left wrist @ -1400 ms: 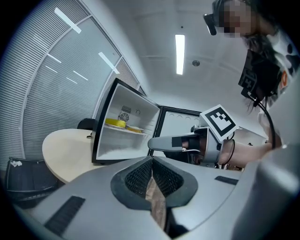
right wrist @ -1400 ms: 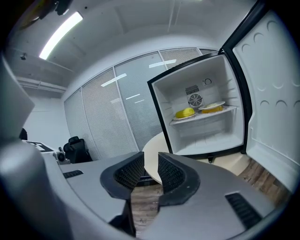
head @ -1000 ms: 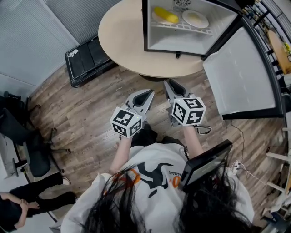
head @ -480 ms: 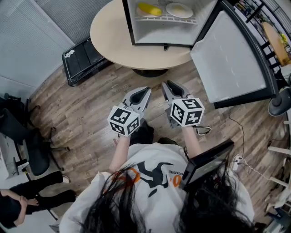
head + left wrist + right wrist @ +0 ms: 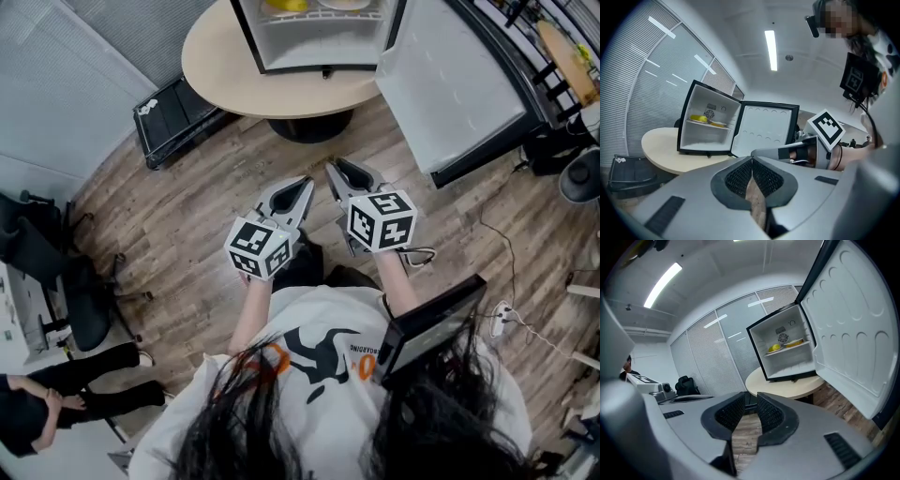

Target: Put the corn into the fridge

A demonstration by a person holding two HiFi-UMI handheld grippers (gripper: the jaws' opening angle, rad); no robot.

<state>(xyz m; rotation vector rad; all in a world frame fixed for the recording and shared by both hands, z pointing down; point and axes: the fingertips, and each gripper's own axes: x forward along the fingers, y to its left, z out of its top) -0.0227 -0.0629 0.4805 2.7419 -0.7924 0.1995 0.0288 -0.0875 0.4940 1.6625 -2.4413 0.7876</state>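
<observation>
Both the left hand-held gripper (image 5: pixel 307 181) and the right hand-held gripper (image 5: pixel 333 167) have drawn back from the fridge (image 5: pixel 319 52) on the tabletop (image 5: pixel 211 66). Each is pressed together and empty. The corn (image 5: pixel 698 118) lies inside.

left gripper (image 5: pixel 305 184): jaws pressed together, nothing in them, pointing forward and a bit down | right gripper (image 5: pixel 335 169): same deal, jaws closed, empty | both held out front side by side, tips near each other
</observation>
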